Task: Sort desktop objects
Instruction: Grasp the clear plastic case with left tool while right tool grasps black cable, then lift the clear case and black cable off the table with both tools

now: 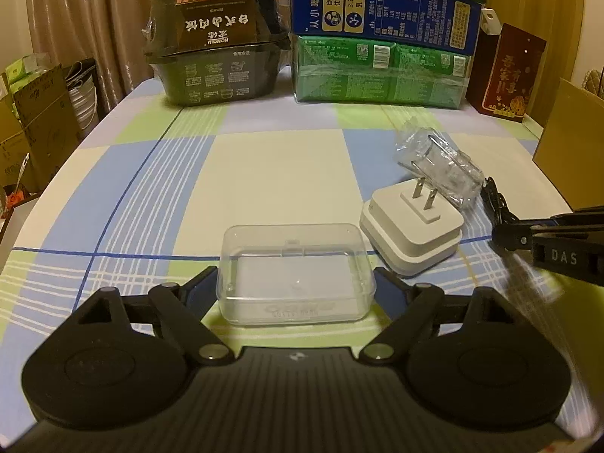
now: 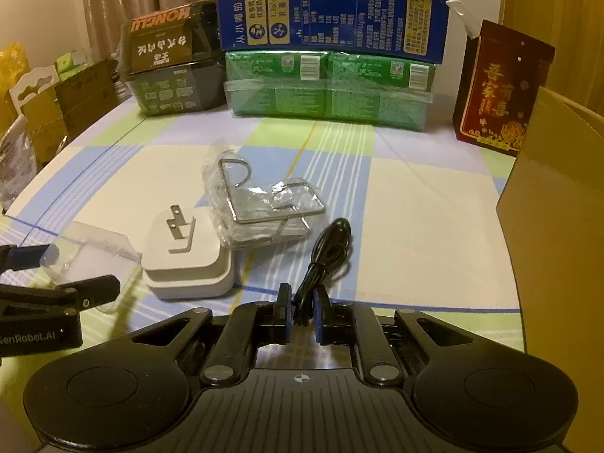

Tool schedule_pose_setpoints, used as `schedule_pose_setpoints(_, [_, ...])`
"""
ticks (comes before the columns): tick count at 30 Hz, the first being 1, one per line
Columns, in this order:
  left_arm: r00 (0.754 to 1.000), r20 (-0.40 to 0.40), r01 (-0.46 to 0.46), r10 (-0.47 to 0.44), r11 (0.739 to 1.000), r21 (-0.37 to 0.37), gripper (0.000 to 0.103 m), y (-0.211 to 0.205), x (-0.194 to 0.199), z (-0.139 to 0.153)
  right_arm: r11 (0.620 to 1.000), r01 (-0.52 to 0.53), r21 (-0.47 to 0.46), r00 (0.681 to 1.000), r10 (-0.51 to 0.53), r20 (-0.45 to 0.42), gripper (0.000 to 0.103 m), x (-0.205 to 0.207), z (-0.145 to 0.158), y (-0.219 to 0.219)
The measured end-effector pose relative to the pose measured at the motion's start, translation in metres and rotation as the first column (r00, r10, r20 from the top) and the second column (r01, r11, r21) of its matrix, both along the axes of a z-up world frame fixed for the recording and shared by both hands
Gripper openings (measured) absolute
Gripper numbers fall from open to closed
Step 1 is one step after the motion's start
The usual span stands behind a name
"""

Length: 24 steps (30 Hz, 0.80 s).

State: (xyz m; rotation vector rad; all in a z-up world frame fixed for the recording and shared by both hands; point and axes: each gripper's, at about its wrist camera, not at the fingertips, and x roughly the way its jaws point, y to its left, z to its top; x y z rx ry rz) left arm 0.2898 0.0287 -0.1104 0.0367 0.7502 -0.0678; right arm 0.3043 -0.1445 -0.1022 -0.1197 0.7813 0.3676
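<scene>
A clear plastic box (image 1: 296, 260) sits on the checked tablecloth between the fingers of my left gripper (image 1: 296, 283), which press on its two sides. In the right wrist view, the same box (image 2: 94, 253) is seen in the left gripper (image 2: 75, 271). My right gripper (image 2: 302, 302) is shut on the near end of a coiled black cable (image 2: 328, 249), whose other end lies on the cloth. From the left wrist view, the right gripper (image 1: 506, 232) comes in at the right edge with the cable (image 1: 494, 200) beyond it.
A white plug adapter (image 1: 413, 234) lies prongs up beside the box. A wire rack in clear wrap (image 2: 264, 204) lies behind it. At the back stand a black food box (image 1: 215, 45), a blue carton (image 1: 385, 11) on green packs, and a red box (image 2: 502, 90). A cardboard box (image 2: 558, 226) stands on the right.
</scene>
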Motion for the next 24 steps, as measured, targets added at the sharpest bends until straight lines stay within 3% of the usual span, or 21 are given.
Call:
schedule_pose_setpoints(12, [0.994,-0.042,0.103,-0.102,0.994,0.023,0.083,-0.015,-0.042,0.01,1.0,-0.024,0.004,0.999,0.024,-0.033,0.007,-0.046,0.018,-0.016])
schedule_pose_setpoints(18, [0.99,-0.048,0.136,-0.135,0.991,0.012,0.083,-0.026,-0.077,0.023,0.999,-0.054,-0.008,0.998,0.053,-0.045,0.008,-0.101,0.025,-0.027])
schedule_pose_setpoints(24, [0.988,-0.034,0.152,-0.151,0.988,0.016,0.083,-0.04,-0.107,0.027,0.997,-0.074,-0.024,0.996,0.073,-0.052,0.009,-0.151,0.013,-0.033])
